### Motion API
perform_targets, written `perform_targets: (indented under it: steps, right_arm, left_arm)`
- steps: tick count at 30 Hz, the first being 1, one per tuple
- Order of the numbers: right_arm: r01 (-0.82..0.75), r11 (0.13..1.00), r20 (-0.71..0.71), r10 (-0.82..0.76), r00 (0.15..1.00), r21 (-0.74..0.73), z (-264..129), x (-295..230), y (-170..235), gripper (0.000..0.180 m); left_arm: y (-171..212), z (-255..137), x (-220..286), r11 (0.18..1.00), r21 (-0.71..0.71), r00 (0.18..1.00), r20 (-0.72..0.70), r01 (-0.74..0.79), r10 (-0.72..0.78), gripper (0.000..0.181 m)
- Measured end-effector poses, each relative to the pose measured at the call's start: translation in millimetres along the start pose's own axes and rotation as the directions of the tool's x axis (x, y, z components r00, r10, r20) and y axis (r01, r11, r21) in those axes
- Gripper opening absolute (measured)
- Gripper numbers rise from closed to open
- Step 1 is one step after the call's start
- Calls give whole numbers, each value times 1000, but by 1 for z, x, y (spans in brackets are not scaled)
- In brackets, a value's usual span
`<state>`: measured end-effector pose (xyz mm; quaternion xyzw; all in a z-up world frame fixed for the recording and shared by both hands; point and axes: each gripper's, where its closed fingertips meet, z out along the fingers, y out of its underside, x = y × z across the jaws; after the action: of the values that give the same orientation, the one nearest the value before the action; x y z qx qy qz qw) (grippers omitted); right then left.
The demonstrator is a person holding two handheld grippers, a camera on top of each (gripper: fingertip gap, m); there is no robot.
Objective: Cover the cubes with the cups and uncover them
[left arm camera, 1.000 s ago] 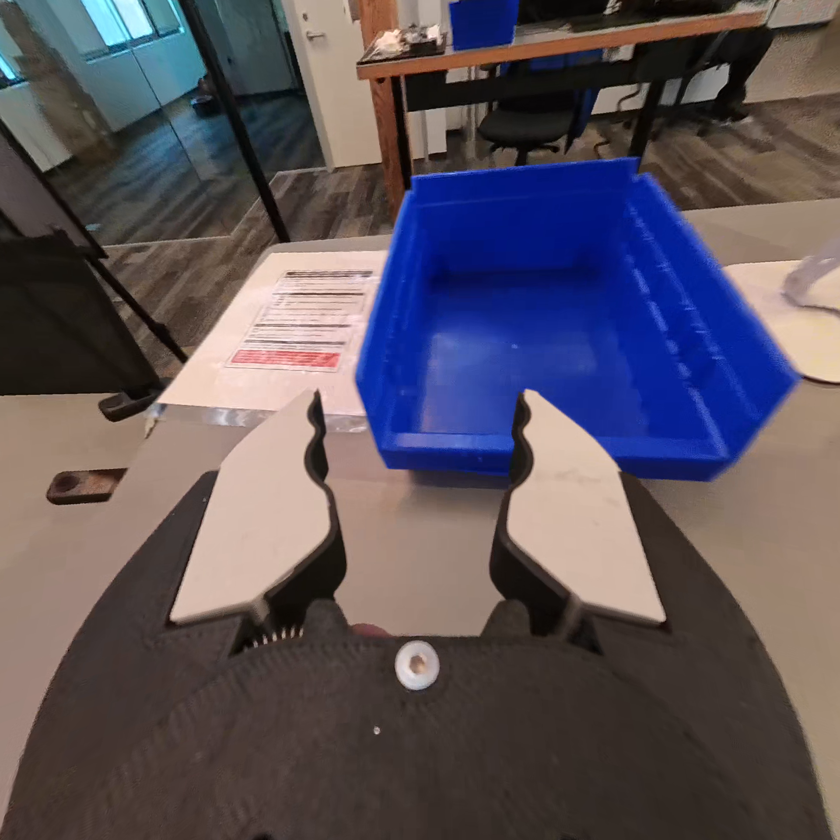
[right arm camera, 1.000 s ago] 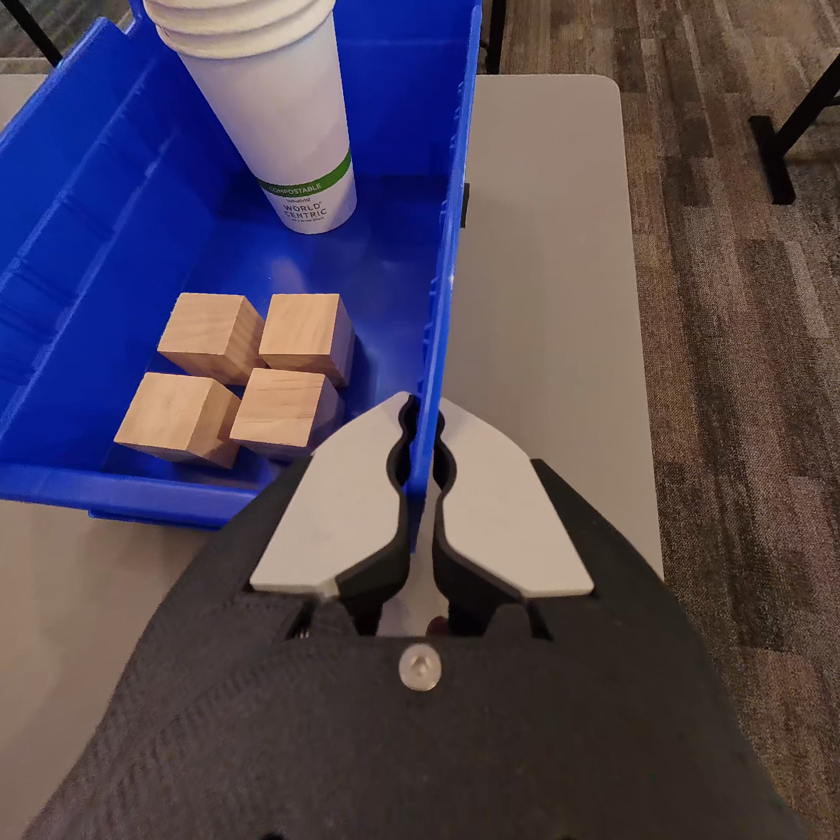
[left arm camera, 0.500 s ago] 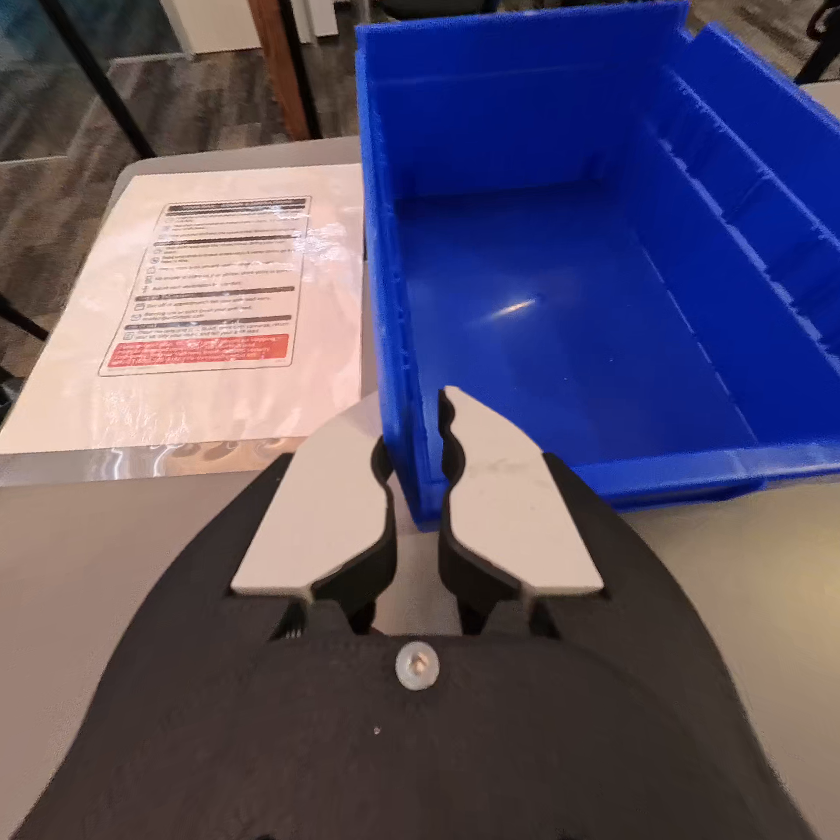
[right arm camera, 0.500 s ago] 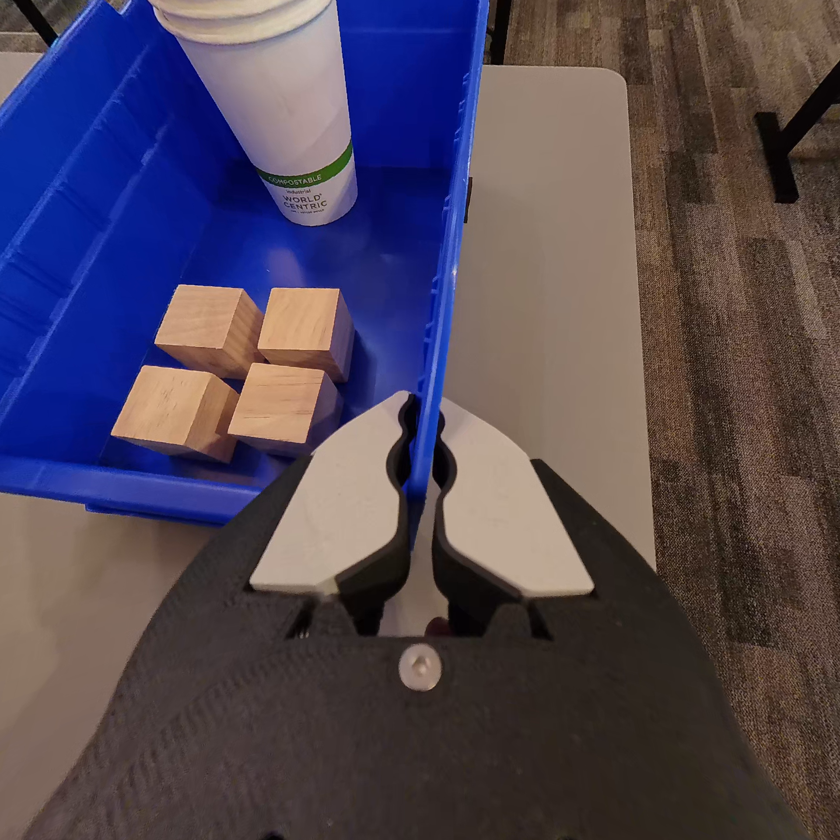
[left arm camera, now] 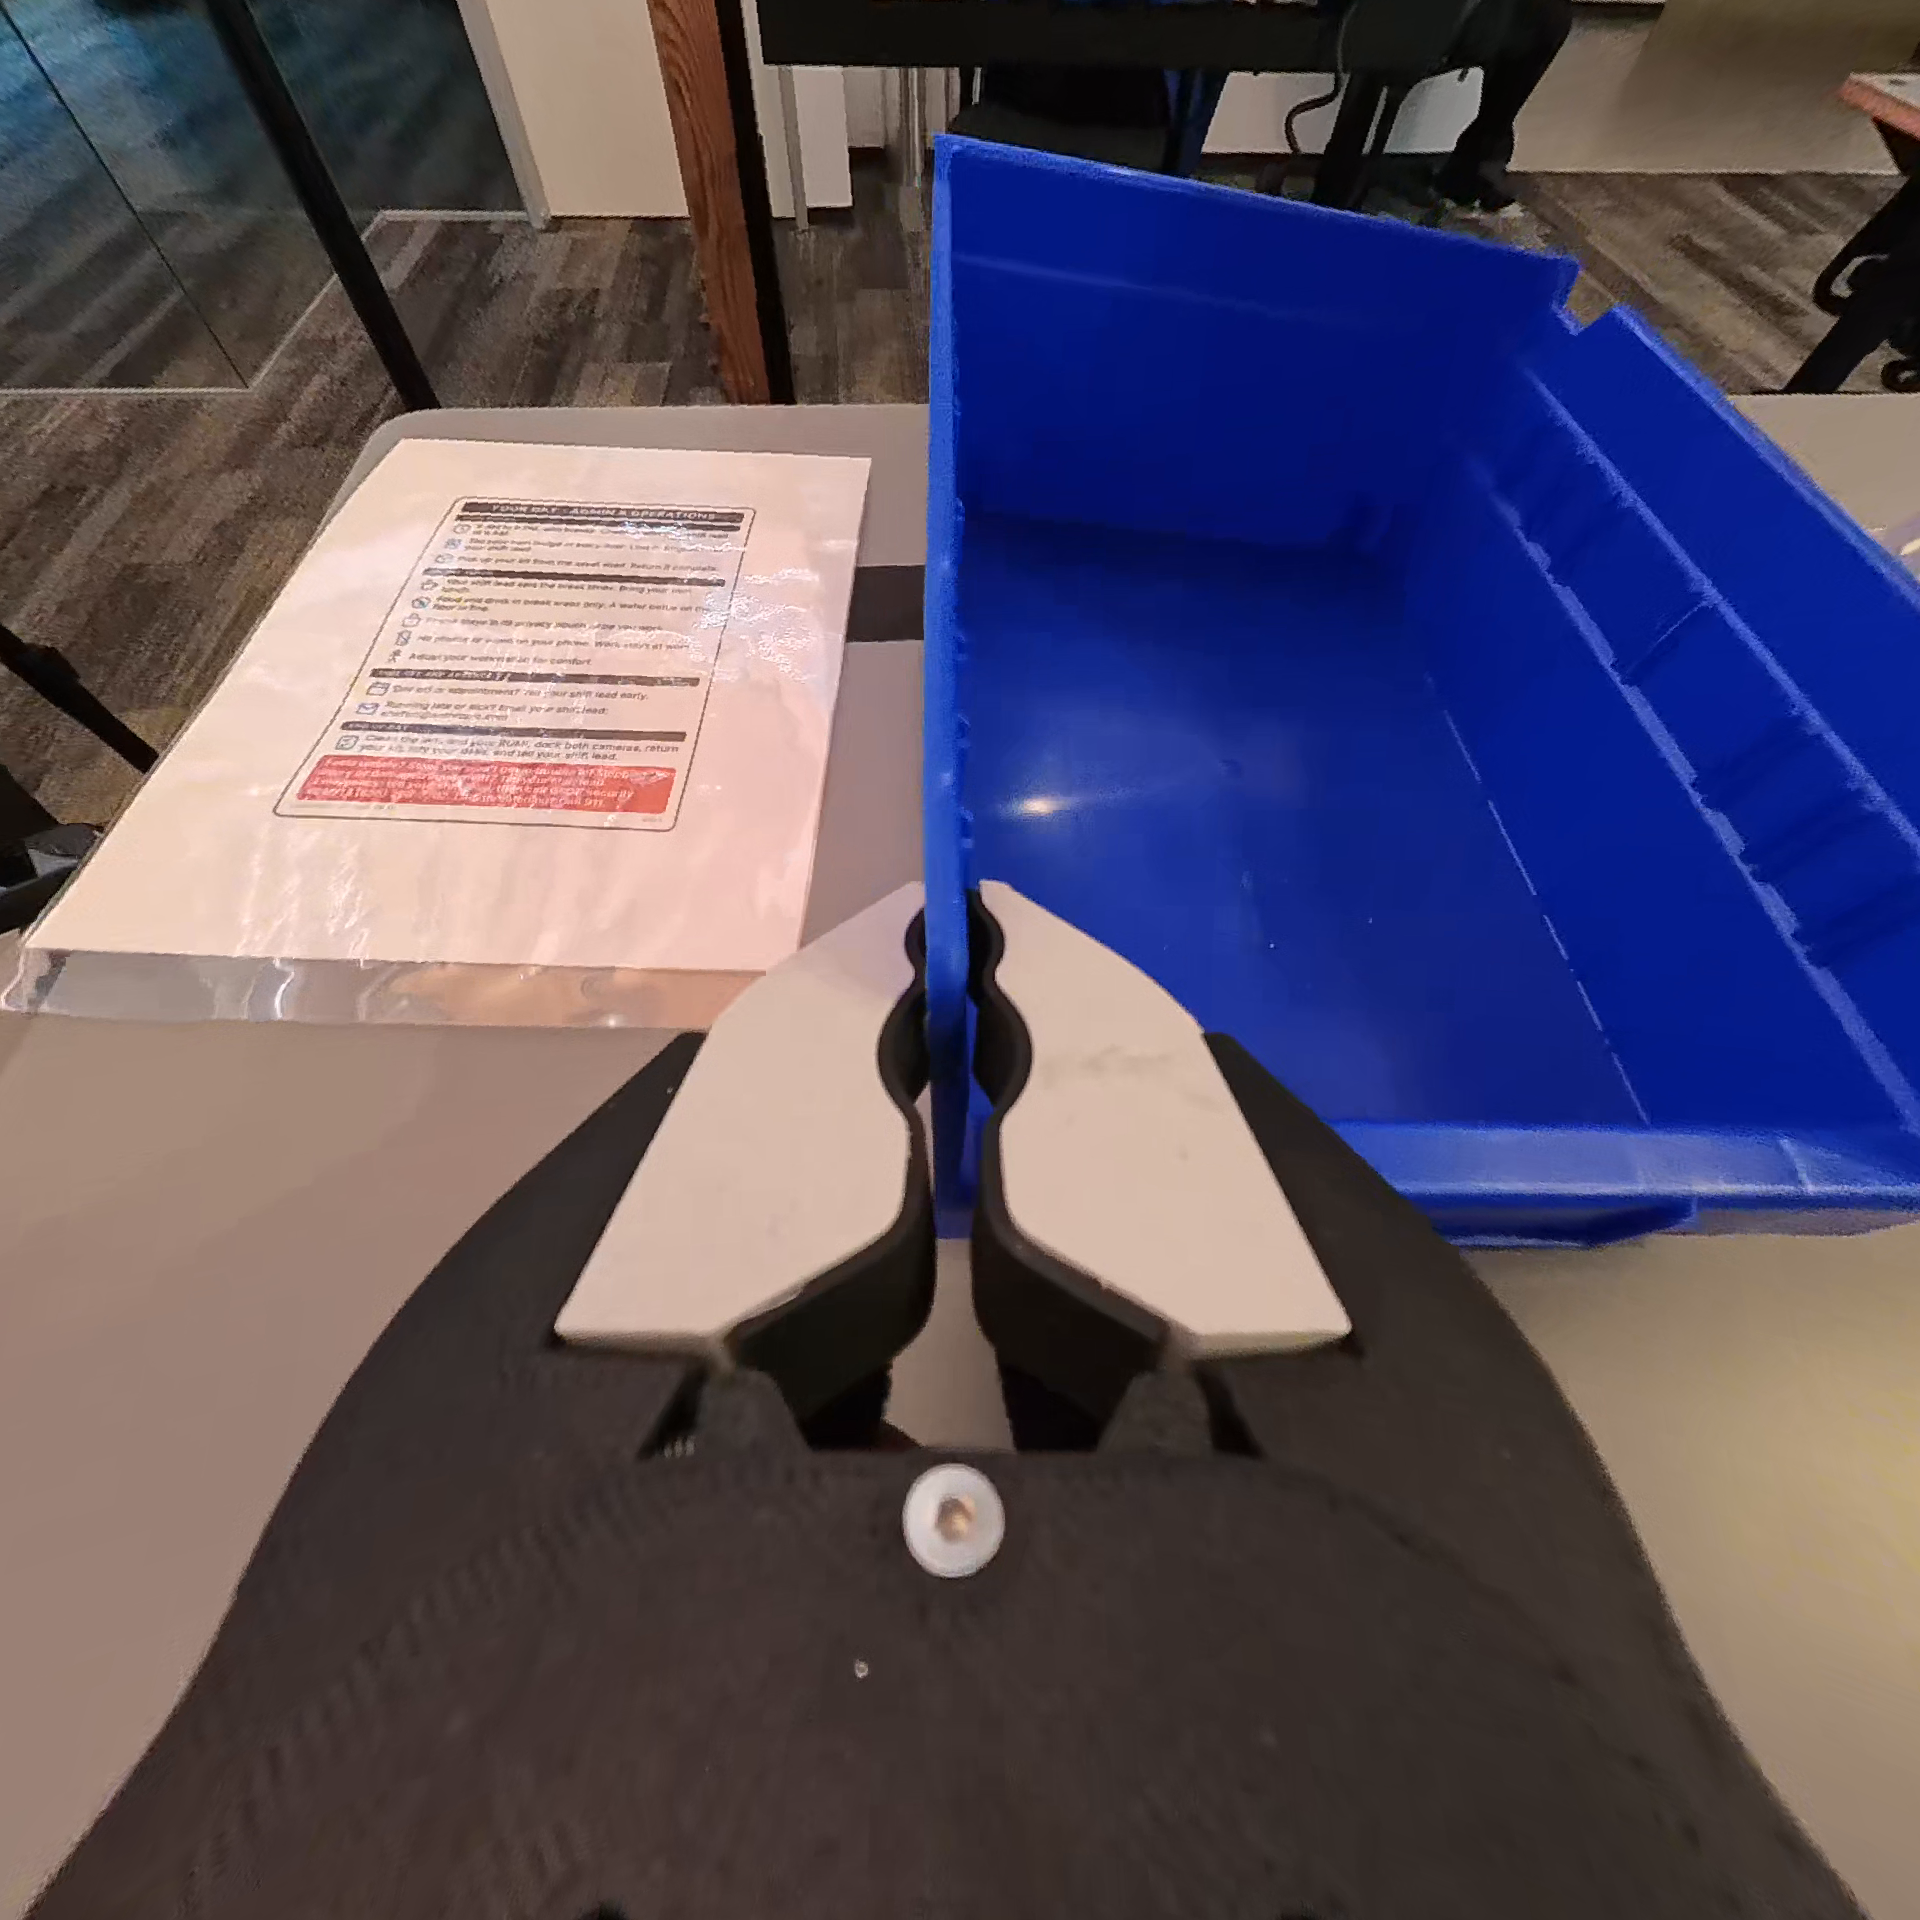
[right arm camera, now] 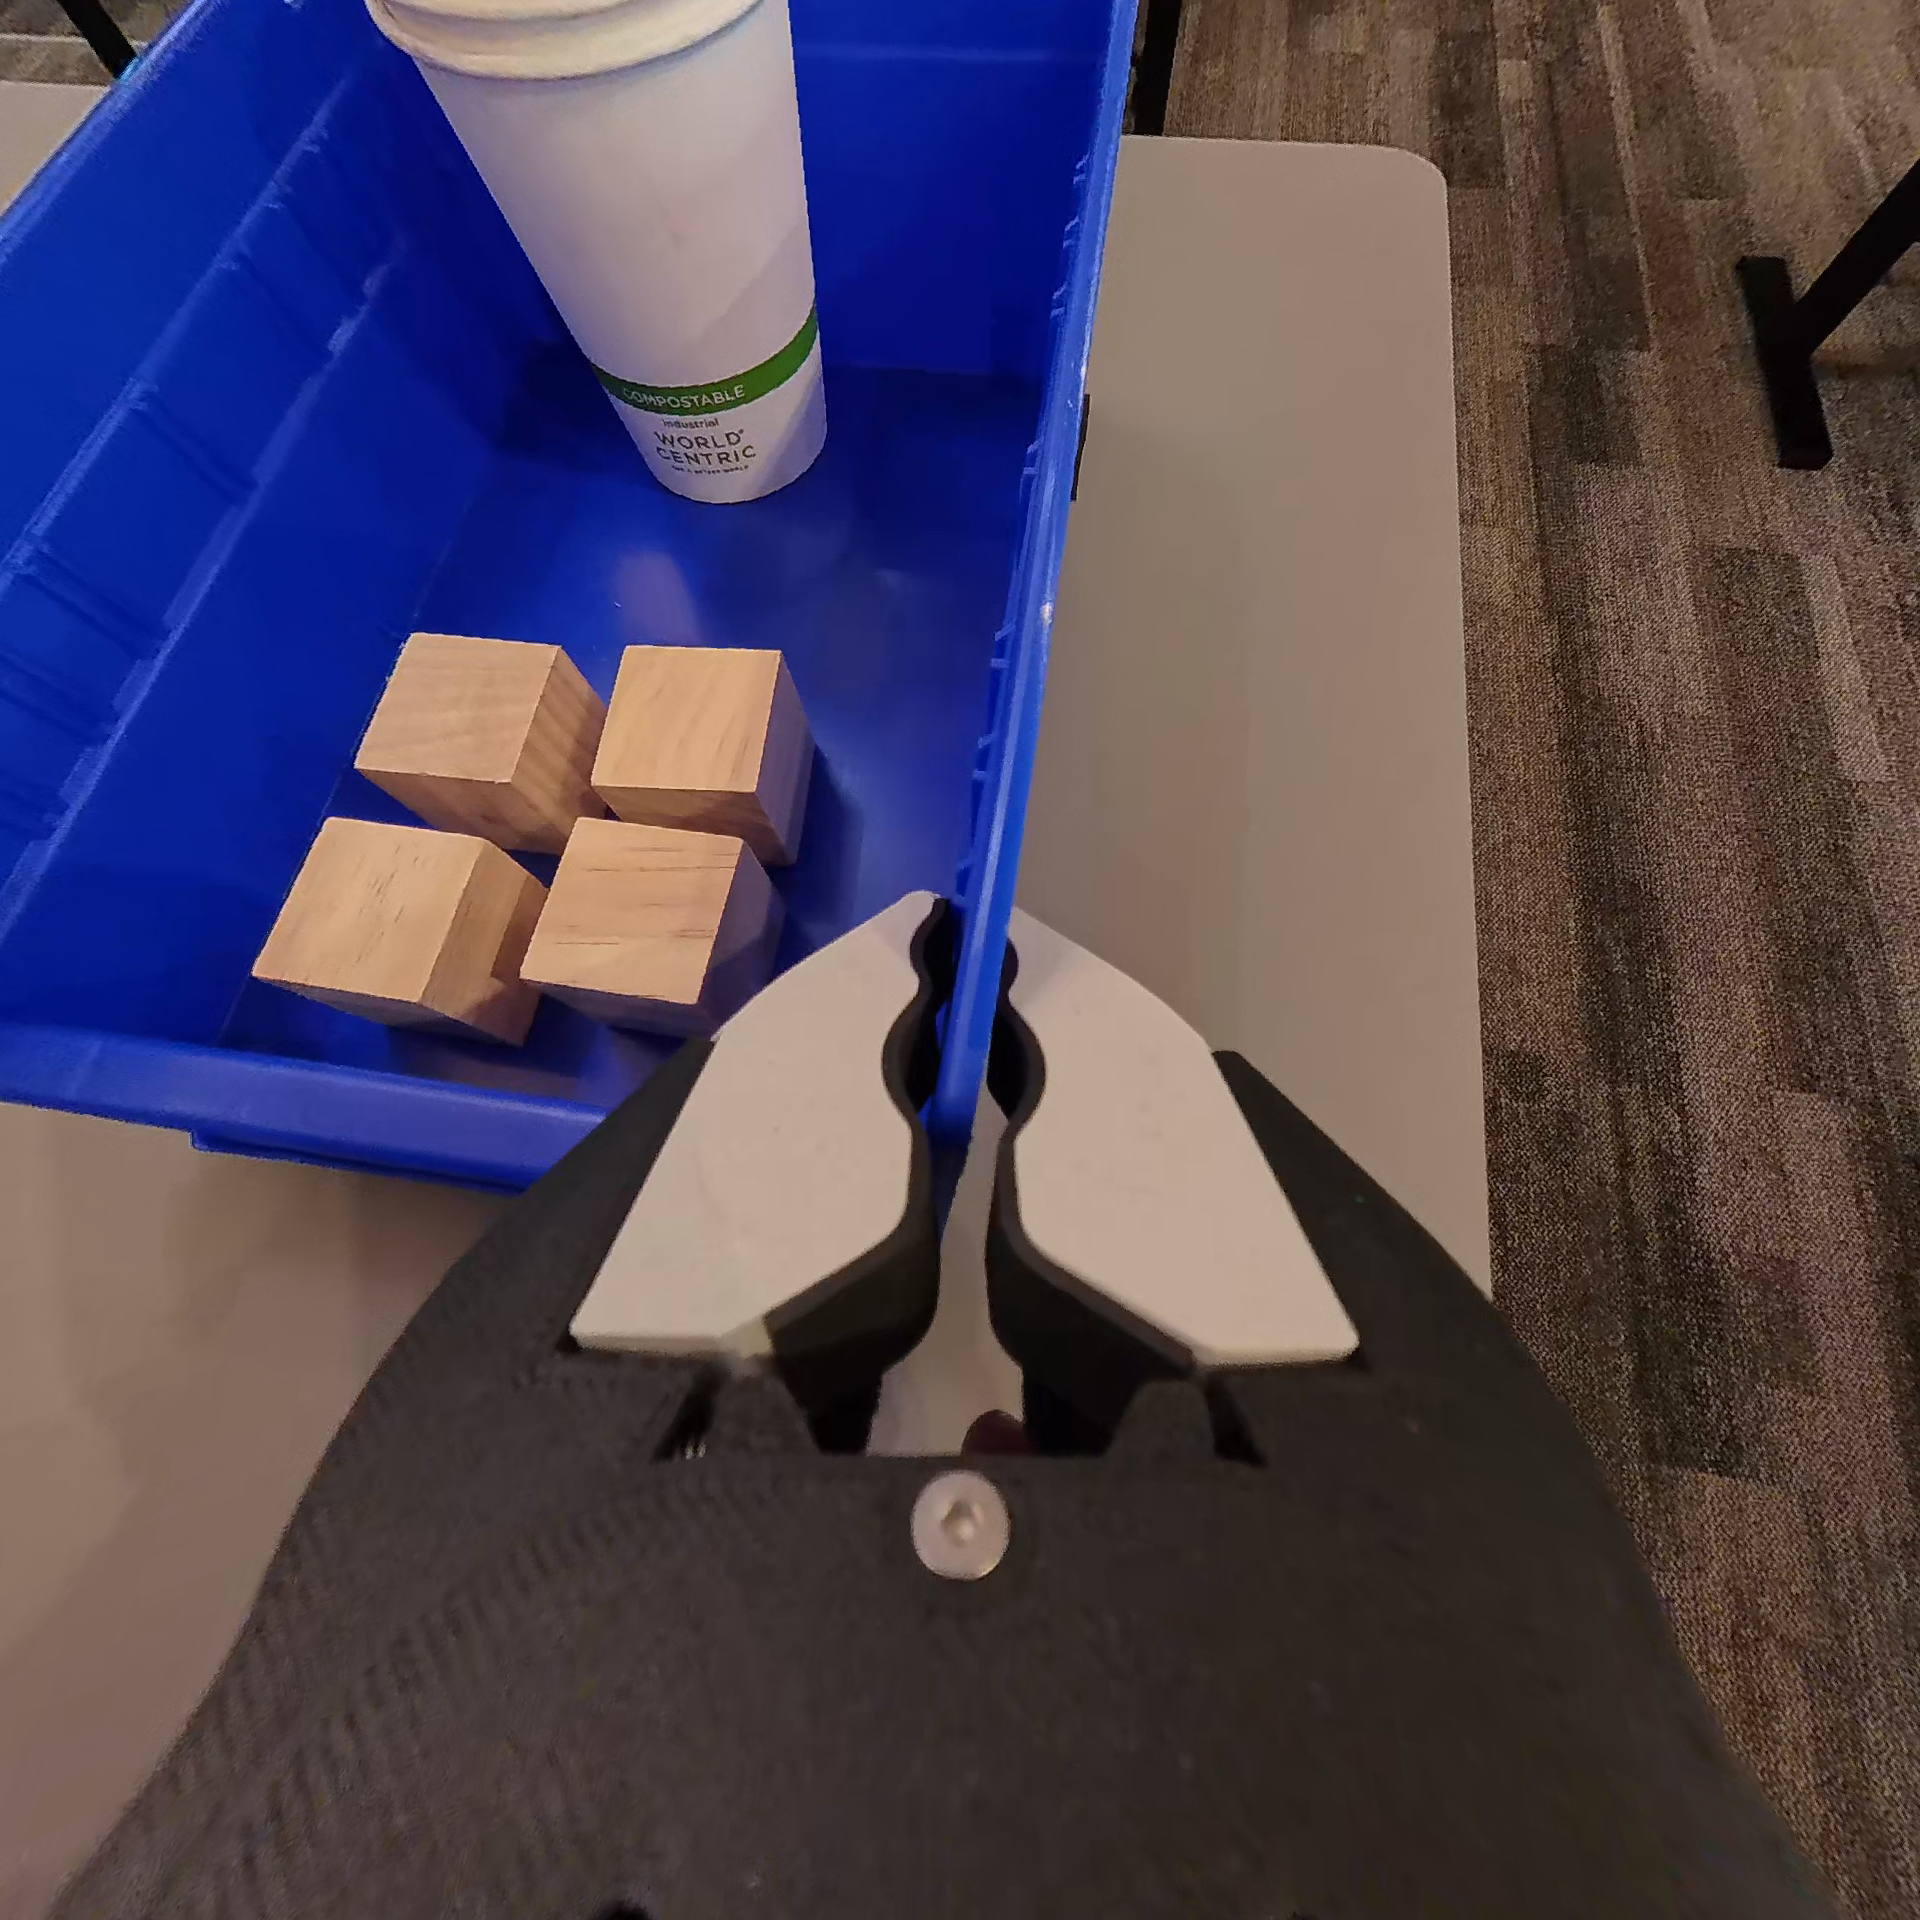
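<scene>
The left gripper point(left arm camera: 948, 914) is clamped on the left side wall of a blue bin point(left arm camera: 1247, 779), and the right gripper point(right arm camera: 971, 925) is clamped on the right side wall of a blue bin point(right arm camera: 260, 499); whether both walls belong to one bin cannot be told. Four wooden cubes point(right arm camera: 582, 821) are clustered on the floor of the bin seen in the right wrist view, touching one another, near its front wall. A stack of white paper cups point(right arm camera: 665, 239) stands upright farther back in that bin, which rests on a grey tabletop point(right arm camera: 1247, 727); a laminated sheet point(left arm camera: 488, 707) lies just left of the bin seen in the left wrist view.
</scene>
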<state>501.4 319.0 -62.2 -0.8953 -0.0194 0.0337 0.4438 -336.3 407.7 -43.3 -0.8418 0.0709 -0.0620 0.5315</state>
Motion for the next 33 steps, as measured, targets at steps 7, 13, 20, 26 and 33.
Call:
perform_targets:
  steps: [7,13,20,26,33]
  right_arm:
    - [7,1000,2,-7,1000,1,-12,-4,9,5]
    - [11,1000,15,-11,1000,2,-33,-6,25,5]
    - [40,999,83,-40,996,4,-62,-9,46,5]
    - [108,994,195,-106,975,1,-82,-14,61,5]
    - [201,980,341,-189,921,0,-95,-27,72,5]
  left_arm:
    - [9,-24,11,998,27,998,-10,55,-55,3]
    - [23,-46,18,994,43,995,-19,101,-100,3]
    - [25,-80,22,986,94,991,-26,136,-134,3]
    - [22,-110,28,986,116,993,-28,116,-114,4]
    - [40,-144,39,989,94,993,-21,118,-116,4]
